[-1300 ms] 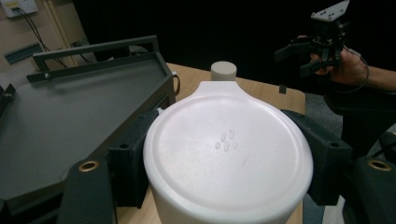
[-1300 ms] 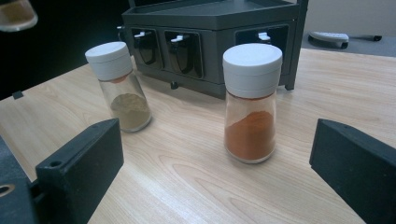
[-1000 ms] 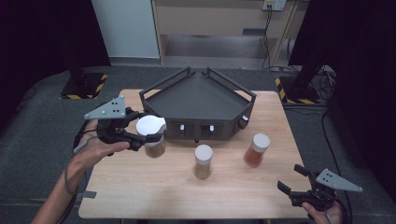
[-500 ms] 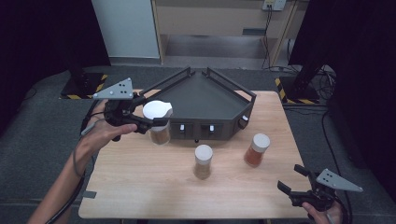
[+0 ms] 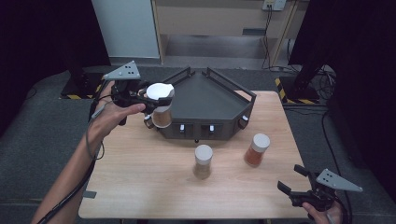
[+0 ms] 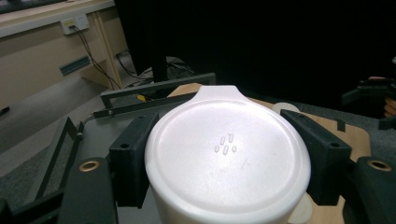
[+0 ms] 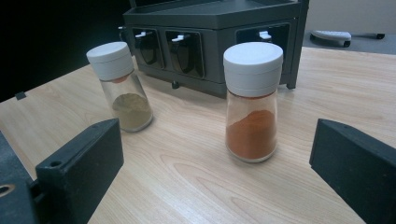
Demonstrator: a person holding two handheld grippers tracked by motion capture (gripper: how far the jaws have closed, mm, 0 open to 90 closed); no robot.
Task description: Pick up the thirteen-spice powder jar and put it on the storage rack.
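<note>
My left gripper (image 5: 156, 101) is shut on a white-capped spice jar (image 5: 161, 112) with brown powder, held in the air at the left edge of the dark rack (image 5: 205, 100). In the left gripper view the jar's white cap (image 6: 227, 161) sits between the two black pads (image 6: 133, 158). A jar of olive-brown spice (image 5: 203, 161) and a jar of orange spice (image 5: 256, 150) stand on the wooden table (image 5: 140, 177) in front of the rack. My right gripper (image 5: 293, 181) stands open near the table's front right corner, aimed at the orange jar (image 7: 252, 102) and the olive jar (image 7: 122, 86).
The rack (image 7: 215, 32) has a row of slots with small white latches along its front face. Pale cabinets (image 5: 210, 18) and dark floor lie behind the table. A cable (image 5: 88, 144) trails from the left gripper along the forearm.
The left gripper has carried the jar up and toward the back, from the table surface left of the rack to its left edge. The right gripper has stayed put.
</note>
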